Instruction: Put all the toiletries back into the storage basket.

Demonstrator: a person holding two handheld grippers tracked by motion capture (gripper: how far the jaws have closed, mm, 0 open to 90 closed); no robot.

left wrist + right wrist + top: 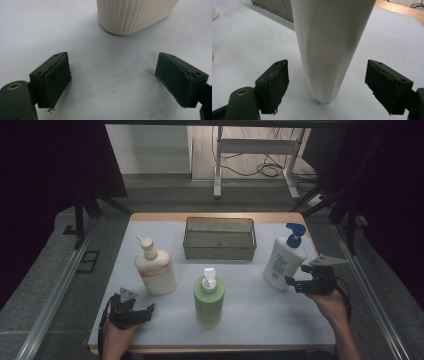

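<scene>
Dim room, with a table (300,320) under a pale sheet taking up the middle of the high view, and a mesh basket (220,238) at upper centre. Three bottles stand on it: a cream one (156,270) at left, a green one (209,301) at lower centre, and the spray bottle (284,258) at right, upright and just left of the right gripper (295,283).

That gripper looks set to grab the spray bottle. Its jaws stand apart, one on each side of the white body and clear of it, in the right gripper view (327,50). Best bet: push in a bit so the pads sit square on the body above the base, then squeeze slowly, since a tall bottle tips easily.

The left gripper (145,310) idles at lower left, jaws wide apart with nothing between them, near the cream bottle's base (132,17).
</scene>
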